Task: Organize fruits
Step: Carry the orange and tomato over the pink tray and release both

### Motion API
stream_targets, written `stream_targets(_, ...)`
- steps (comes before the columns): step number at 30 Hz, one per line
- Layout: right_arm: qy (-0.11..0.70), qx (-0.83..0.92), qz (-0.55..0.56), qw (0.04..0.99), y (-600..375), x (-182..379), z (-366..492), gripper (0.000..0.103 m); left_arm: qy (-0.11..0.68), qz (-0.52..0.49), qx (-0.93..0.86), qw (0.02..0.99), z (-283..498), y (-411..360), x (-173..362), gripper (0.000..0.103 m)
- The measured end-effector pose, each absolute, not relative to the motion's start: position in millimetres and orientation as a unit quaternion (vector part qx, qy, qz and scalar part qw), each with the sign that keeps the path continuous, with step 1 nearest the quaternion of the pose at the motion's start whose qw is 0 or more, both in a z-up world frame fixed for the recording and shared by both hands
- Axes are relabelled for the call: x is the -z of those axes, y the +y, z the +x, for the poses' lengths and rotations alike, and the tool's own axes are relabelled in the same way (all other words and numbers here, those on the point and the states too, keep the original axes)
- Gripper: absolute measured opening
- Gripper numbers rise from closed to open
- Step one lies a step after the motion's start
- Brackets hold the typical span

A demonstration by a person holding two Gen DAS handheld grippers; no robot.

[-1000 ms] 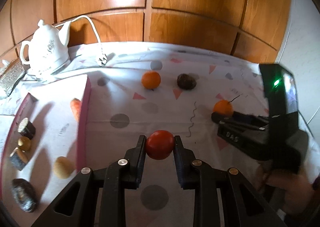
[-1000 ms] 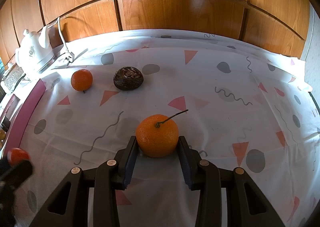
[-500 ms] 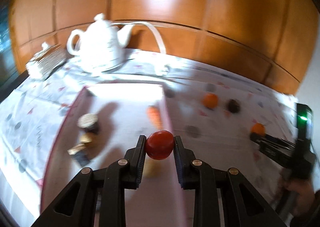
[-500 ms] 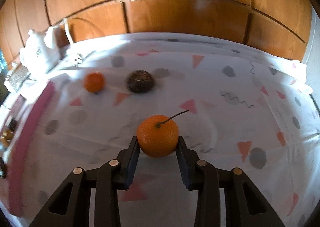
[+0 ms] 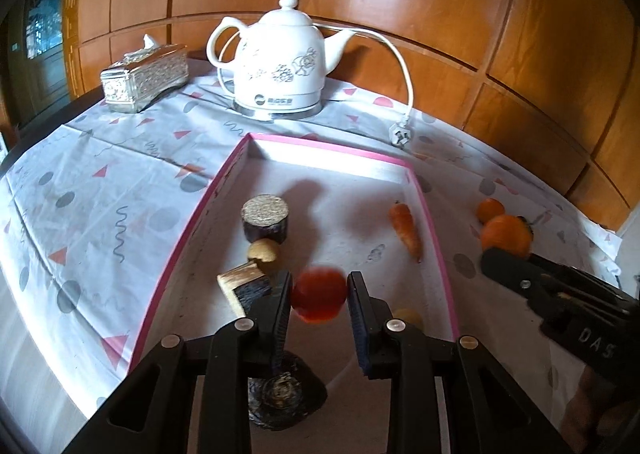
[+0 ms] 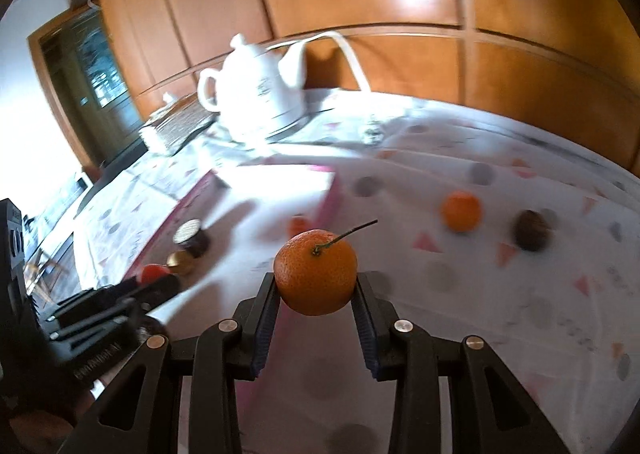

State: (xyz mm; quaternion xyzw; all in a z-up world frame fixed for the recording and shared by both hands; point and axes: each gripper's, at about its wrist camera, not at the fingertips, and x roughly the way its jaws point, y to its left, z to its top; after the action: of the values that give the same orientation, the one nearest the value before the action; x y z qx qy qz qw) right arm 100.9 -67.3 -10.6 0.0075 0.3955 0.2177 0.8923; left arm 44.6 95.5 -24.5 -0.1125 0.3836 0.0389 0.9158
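My left gripper (image 5: 319,296) is shut on a red tomato (image 5: 319,299) and holds it above the pink-rimmed tray (image 5: 188,228). In the tray lie a carrot (image 5: 406,229), a dark cylinder (image 5: 265,218), a small yellow piece (image 5: 263,250), a dark wedge (image 5: 242,286), a yellowish fruit (image 5: 408,319) and a dark lump (image 5: 282,398). My right gripper (image 6: 316,282) is shut on a stemmed orange (image 6: 315,272), held up beside the tray's right rim; it shows in the left wrist view (image 5: 505,239). On the cloth lie another orange (image 6: 461,211) and a dark brown fruit (image 6: 531,230).
A white electric kettle (image 5: 280,62) with cord and plug (image 5: 401,136) stands behind the tray. A silver tissue box (image 5: 144,78) sits at the back left. Wood panelling closes the back. The table edge runs along the left.
My left gripper swung left with the tomato, from over the cloth to over the tray. My right gripper lifted the stemmed orange and carried it left toward the tray.
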Motion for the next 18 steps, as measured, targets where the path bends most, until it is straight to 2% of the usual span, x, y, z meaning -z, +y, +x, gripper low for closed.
stream_targets(1,0.398,-0.222,0.006,0.89,-62.2,11.9,102.0,0.037,0.384,-0.115,-0.039,0.916,44.2,96.3,24.5,0.039)
stream_targets(3,0.404,-0.233,0.008,0.885,-49.0,13.8,105.6,0.037,0.387,-0.118,-0.046,0.913,43.4,97.1,25.1,0.044)
stream_targets(8,0.418,-0.249,0.021,0.873,-31.2,17.0,111.1,0.041,0.379,-0.116,-0.052,0.917,38.3,95.1,21.0,0.044)
stream_targets(18,0.405,-0.239,0.039,0.882,-46.0,11.9,97.0,0.041,0.376,-0.115,-0.052,0.918,34.4,89.7,16.5,0.044)
